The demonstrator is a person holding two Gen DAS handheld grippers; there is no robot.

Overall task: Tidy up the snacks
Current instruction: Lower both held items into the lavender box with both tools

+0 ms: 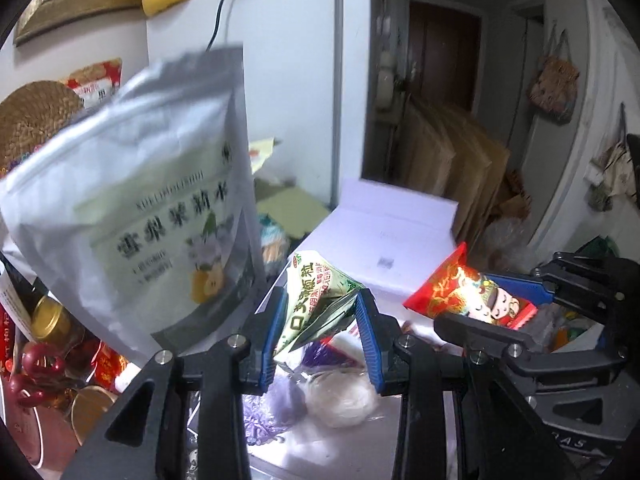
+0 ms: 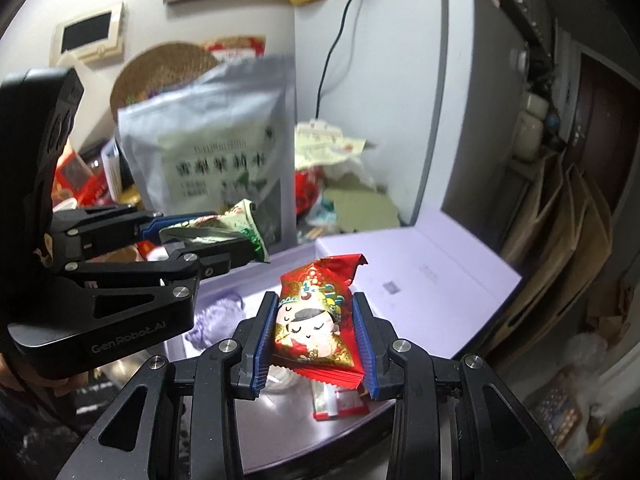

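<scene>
Cluttered tabletop beside a white fridge [image 2: 400, 92] carries an open lilac gift box [image 2: 420, 280], its lid flat behind and its tray holding only a purple tassel [image 2: 216, 320], a pale round packet [image 1: 340, 396] and a small red-and-white bar [image 2: 340, 400]. Above that tray the left gripper [image 1: 322, 320] is clenched on a green-and-white snack sachet [image 1: 316, 296], and the right gripper [image 2: 314, 328] is clenched on a red cartoon candy packet [image 2: 312, 316]. Judging by this, sorting is midway: both packets await placing, and the big silver pouch [image 1: 160, 208] and scattered red wrappers [image 1: 108, 364] remain outside.
</scene>
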